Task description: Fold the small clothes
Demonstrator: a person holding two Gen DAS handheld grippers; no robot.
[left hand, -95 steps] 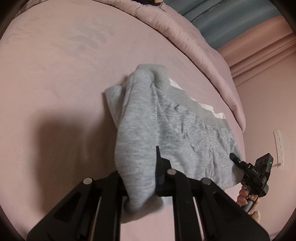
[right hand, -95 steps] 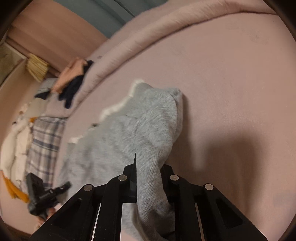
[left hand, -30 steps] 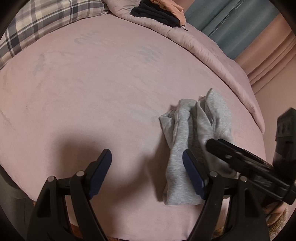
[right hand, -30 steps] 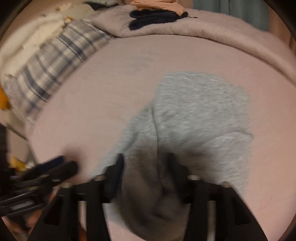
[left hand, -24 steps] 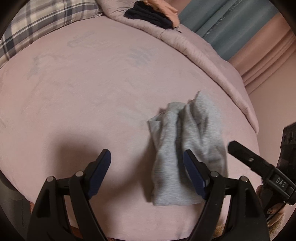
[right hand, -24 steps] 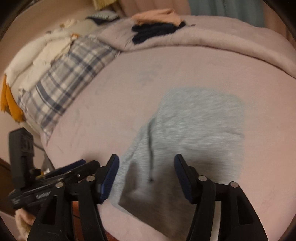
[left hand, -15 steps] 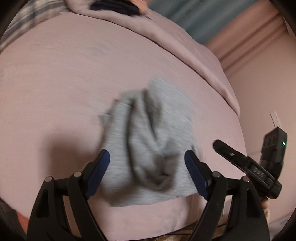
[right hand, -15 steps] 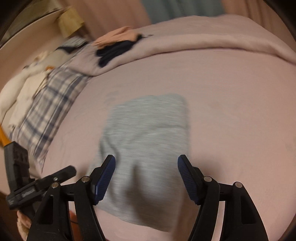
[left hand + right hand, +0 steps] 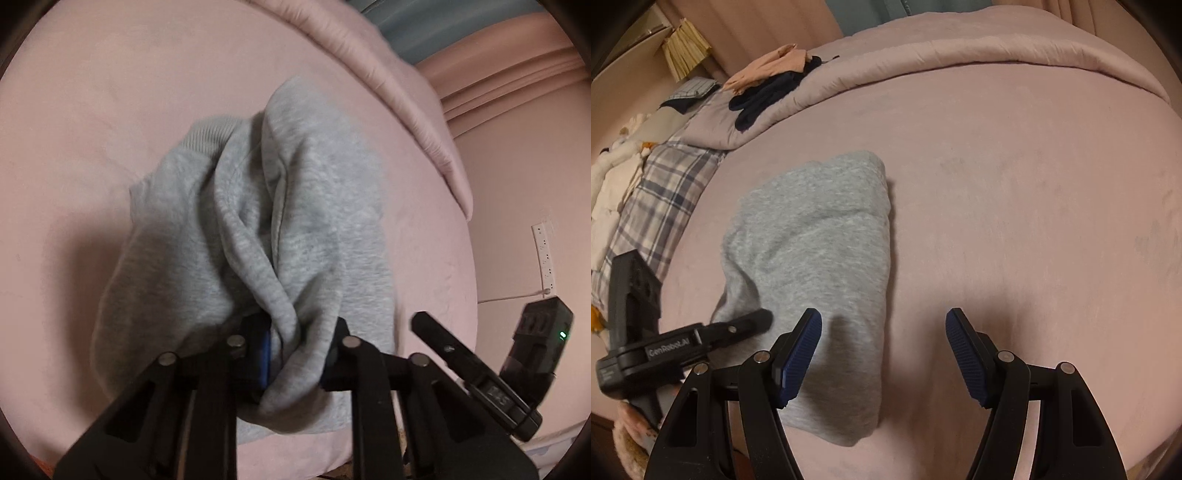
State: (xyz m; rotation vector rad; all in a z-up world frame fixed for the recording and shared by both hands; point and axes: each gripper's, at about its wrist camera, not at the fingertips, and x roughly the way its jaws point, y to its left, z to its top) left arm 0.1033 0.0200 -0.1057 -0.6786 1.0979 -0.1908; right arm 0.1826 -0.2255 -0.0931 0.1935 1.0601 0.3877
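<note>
Your left gripper (image 9: pixel 295 354) had just closed since half a second before, when its jaws stood wide over the cloth, and it pinched a bunched fold of the one grey garment (image 9: pixel 255 221). Your right gripper (image 9: pixel 882 354) stayed spread with nothing pressed between its two blue pads (image 9: pixel 799 354); the near edge of the garment lay by the left pad. The garment lay folded on the pink bed (image 9: pixel 1034 184), close to the near edge, with its near end gathered up at the left gripper. One ribbed cuff (image 9: pixel 207 134) showed at its far side. One rolled pink quilt (image 9: pixel 960 48) ran along the back of the bed. On it sat one small pile of peach and dark clothes (image 9: pixel 768 81). One checked pillow (image 9: pixel 661 184) lay at the left.
</note>
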